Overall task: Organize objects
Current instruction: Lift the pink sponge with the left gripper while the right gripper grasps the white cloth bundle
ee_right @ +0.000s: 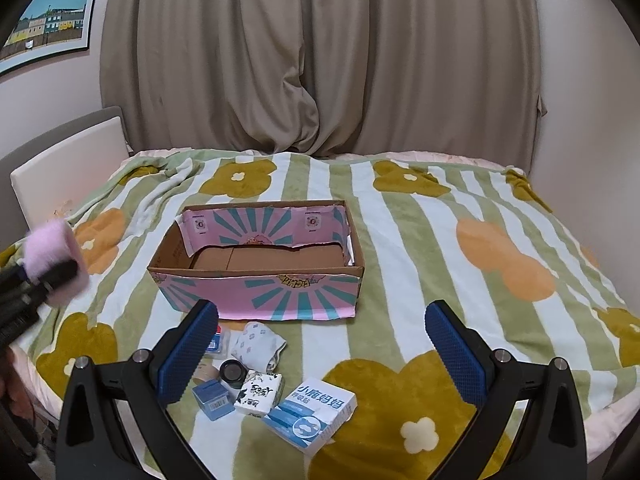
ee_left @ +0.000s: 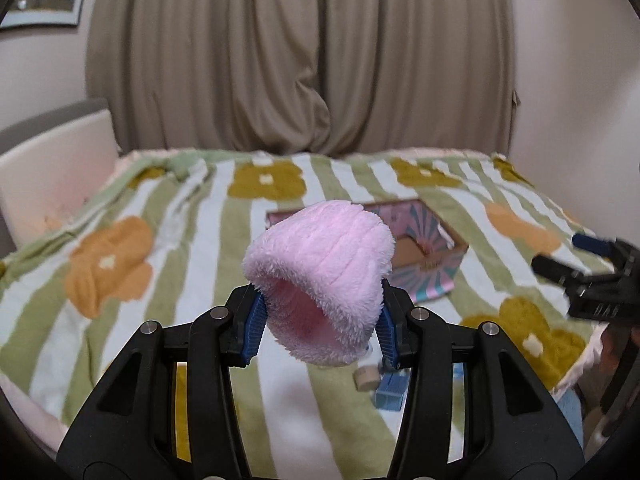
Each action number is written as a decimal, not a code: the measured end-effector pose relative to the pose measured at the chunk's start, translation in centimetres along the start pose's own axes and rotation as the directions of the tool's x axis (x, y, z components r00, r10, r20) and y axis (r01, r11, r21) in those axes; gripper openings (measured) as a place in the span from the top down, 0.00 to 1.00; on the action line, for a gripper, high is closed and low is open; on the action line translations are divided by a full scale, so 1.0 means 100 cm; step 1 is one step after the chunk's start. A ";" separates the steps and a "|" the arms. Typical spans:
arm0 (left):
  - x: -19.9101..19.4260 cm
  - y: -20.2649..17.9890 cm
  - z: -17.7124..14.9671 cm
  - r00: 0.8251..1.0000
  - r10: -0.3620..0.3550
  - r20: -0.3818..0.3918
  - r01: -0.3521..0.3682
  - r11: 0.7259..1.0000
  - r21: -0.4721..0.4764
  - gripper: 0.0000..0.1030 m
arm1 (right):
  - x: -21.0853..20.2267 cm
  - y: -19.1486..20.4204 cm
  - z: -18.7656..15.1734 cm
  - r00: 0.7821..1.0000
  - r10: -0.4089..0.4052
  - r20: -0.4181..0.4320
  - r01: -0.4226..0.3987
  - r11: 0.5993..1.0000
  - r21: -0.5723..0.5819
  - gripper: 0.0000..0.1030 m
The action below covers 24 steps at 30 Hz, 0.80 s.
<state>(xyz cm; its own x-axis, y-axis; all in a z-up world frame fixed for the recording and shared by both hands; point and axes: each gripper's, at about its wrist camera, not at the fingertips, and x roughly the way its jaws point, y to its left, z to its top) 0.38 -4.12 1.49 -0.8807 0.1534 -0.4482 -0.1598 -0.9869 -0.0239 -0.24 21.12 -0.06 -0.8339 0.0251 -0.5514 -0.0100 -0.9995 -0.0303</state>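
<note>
My left gripper [ee_left: 320, 324] is shut on a fluffy pink sock [ee_left: 320, 280] and holds it up above the bed; it also shows at the left edge of the right wrist view [ee_right: 52, 252]. An open pink and teal cardboard box [ee_right: 256, 296] sits on the flowered blanket [ee_right: 460, 264], empty inside. My right gripper [ee_right: 320, 344] is open and empty, above the small items in front of the box: a white and blue box [ee_right: 316, 412], a black and white packet [ee_right: 258, 394], a small blue box [ee_right: 214, 400], a white patterned sock [ee_right: 258, 344].
A small black jar [ee_right: 232, 370], a tan roll [ee_right: 204, 372] and a clear packet [ee_right: 218, 340] lie with the items. Beige curtains [ee_right: 320, 60] hang behind the bed. A white headboard [ee_right: 68, 164] stands at left. My right gripper shows at the right of the left wrist view [ee_left: 592, 276].
</note>
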 end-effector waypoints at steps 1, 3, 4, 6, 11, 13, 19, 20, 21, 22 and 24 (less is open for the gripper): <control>-0.006 -0.002 0.003 1.000 0.009 0.015 -0.009 1.000 0.003 0.59 | -0.001 0.000 0.001 1.000 0.002 0.003 -0.002 1.000 -0.001 0.00; -0.012 -0.007 0.009 0.999 0.019 0.033 -0.020 1.000 0.011 0.59 | -0.004 0.000 0.001 1.000 0.002 0.009 -0.002 1.000 -0.001 0.00; -0.014 -0.009 0.011 0.999 0.023 0.036 -0.023 1.000 0.015 0.59 | -0.004 0.000 0.001 1.000 0.003 0.009 -0.003 1.000 -0.002 0.00; -0.015 -0.013 0.013 0.999 0.022 0.036 -0.023 1.000 0.020 0.59 | -0.001 0.001 0.001 1.000 0.006 0.002 -0.006 1.000 -0.006 0.00; -0.014 -0.017 0.011 1.000 0.017 0.021 -0.017 1.000 0.016 0.59 | 0.029 0.011 -0.004 0.996 0.060 -0.067 -0.060 0.998 0.000 0.00; -0.014 -0.019 0.009 0.999 0.027 0.019 -0.027 0.999 0.018 0.59 | 0.053 0.019 -0.008 0.988 0.104 -0.118 -0.105 0.994 -0.002 0.00; -0.018 -0.019 0.003 0.999 0.035 0.013 -0.035 0.999 0.011 0.59 | 0.139 0.036 -0.027 0.933 0.184 -0.309 -0.184 0.982 0.030 0.00; -0.020 -0.018 0.003 0.999 0.036 0.015 -0.037 0.999 0.009 0.59 | 0.151 0.037 -0.031 0.920 0.201 -0.337 -0.197 0.979 0.047 0.00; -0.022 -0.018 0.003 0.999 0.039 0.018 -0.039 0.999 0.008 0.59 | 0.164 0.039 -0.035 0.905 0.212 -0.368 -0.205 0.977 0.060 0.00; -0.023 -0.017 0.002 0.999 0.041 0.020 -0.042 0.999 0.009 0.59 | 0.176 0.041 -0.040 0.892 0.211 -0.401 -0.202 0.977 0.065 0.00; -0.025 -0.017 0.001 0.999 0.046 0.020 -0.047 0.999 0.012 0.59 | 0.194 0.049 -0.049 0.871 0.203 -0.448 -0.202 0.978 0.051 0.01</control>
<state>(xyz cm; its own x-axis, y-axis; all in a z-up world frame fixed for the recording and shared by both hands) 2.81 -2.85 2.78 -0.8960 0.1086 -0.4305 -0.1238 -0.9923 0.0075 -13.77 16.82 -14.97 -0.4812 -0.1723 -0.8595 0.1300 -0.9837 0.1244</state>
